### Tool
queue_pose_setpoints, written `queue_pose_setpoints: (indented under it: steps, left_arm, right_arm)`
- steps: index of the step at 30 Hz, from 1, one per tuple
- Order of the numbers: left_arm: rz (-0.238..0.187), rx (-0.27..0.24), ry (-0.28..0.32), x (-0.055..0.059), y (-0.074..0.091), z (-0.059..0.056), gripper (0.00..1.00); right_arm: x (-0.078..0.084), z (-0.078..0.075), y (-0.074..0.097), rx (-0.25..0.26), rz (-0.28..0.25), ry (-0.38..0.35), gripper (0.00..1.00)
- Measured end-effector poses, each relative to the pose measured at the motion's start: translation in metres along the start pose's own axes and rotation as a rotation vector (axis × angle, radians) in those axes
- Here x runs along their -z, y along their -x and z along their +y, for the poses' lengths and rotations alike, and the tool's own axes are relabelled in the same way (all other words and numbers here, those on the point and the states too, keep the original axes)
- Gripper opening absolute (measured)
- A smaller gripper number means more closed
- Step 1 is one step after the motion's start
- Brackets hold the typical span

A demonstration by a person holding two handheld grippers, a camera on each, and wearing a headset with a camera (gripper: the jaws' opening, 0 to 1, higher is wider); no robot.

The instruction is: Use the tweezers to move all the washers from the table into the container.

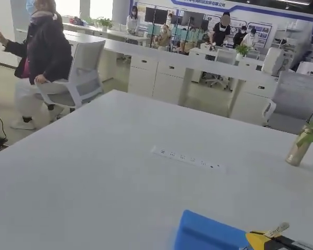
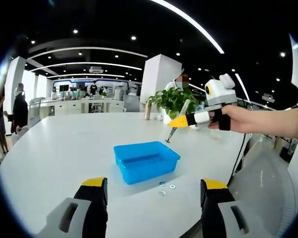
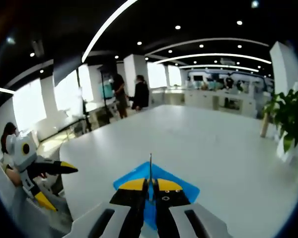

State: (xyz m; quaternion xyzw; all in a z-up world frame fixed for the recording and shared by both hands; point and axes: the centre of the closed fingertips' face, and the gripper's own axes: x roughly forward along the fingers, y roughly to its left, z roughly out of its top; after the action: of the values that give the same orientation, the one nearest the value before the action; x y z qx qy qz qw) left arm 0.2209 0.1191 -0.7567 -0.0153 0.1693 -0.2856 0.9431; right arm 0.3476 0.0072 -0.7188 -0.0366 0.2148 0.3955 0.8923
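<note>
Your right gripper (image 3: pixel 150 184) clamps tweezers (image 3: pixel 150 168), tip over far corner of container (image 2: pixel 146 161) — washers (image 2: pixel 172 186) beside near wall; left gripper (image 2: pixel 154 182) wide, empty.

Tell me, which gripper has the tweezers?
The right gripper, shut on the tweezers; the left gripper is wide open, holding nothing.

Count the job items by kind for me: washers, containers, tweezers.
container: 1
washers: 3, lying loose beside the container
tweezers: 1, held in the right gripper
total: 5
</note>
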Motion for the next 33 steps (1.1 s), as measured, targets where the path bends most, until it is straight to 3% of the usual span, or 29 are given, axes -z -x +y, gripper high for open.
queue_pose_setpoints:
  steps: [6,16,19,25,33]
  left_arm:
    - [0.006,0.018,0.021,0.001,-0.001,-0.002,0.78]
    - [0.0,0.009,0.009,0.0,0.001,-0.001,0.76]
    - [0.012,0.011,-0.001,0.002,0.001,-0.002,0.75]
    - [0.009,0.019,0.008,0.002,0.001,-0.003,0.74]
    - [0.021,0.023,0.0,0.004,0.001,-0.004,0.73]
  right_arm:
    - [-0.009,-0.023,-0.024,-0.009,-0.016,-0.037,0.03]
    - [0.007,-0.053,-0.043,0.029,0.052,-0.144,0.03]
    - [0.015,-0.047,-0.049,0.006,0.076,-0.177,0.03]
    - [0.037,-0.034,-0.066,-0.032,0.159,-0.158,0.03]
    - [0.054,-0.026,-0.07,-0.039,0.215,-0.148,0.03]
